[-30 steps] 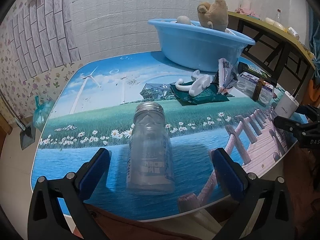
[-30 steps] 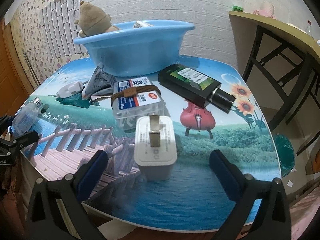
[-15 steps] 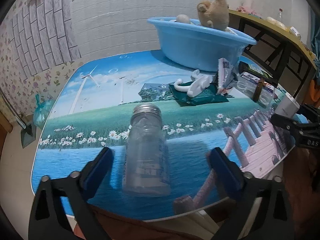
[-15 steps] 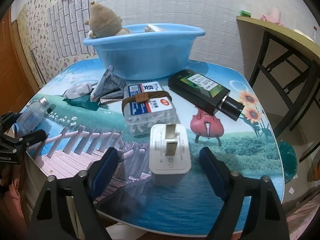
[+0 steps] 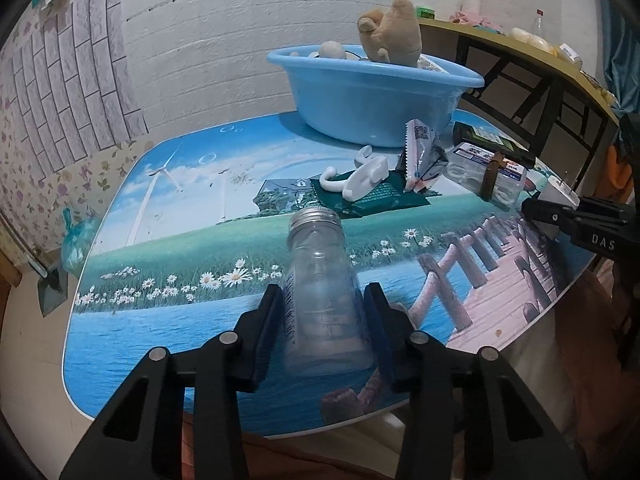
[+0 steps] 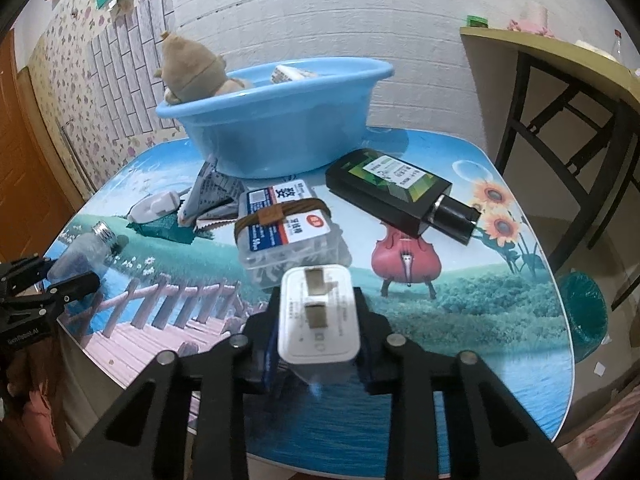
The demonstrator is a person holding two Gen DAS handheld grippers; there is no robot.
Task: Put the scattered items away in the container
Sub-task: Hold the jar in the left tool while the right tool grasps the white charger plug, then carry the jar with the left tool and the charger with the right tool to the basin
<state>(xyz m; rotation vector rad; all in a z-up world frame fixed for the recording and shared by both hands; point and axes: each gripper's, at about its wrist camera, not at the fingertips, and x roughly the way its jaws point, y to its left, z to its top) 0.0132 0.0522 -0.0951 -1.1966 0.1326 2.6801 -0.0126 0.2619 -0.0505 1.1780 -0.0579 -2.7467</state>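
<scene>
Left gripper [image 5: 323, 320]: jaws just closed in, pads now pressed on both sides of clear plastic bottle [image 5: 322, 288]; bottle lies on its side on printed tabletop [image 5: 168, 208], silver screw cap pointing away toward far edge.

Right gripper [image 6: 316, 328]: jaws just closed in, clamped on white plug adapter [image 6: 318, 316]; prongs face up; adapter sits near front edge of table.

Container: blue plastic basin [image 6: 276, 128] at back of table, by white brick wall; holds brown plush toy [image 6: 192, 68], propped on rim, plus a white packet & other bits, not identifiable.

Loose items still on table, betw. grippers & basin:
- clear box w/ brown band [image 6: 290, 236], just behind adapter;
- black flat bottle w/ green label [image 6: 396, 196], right of box, lying flat;
- crumpled foil sachet [image 6: 212, 192], touching basin's foot;
- white hook [image 5: 360, 176] lying on dark green pouch [image 5: 380, 196].
</scene>
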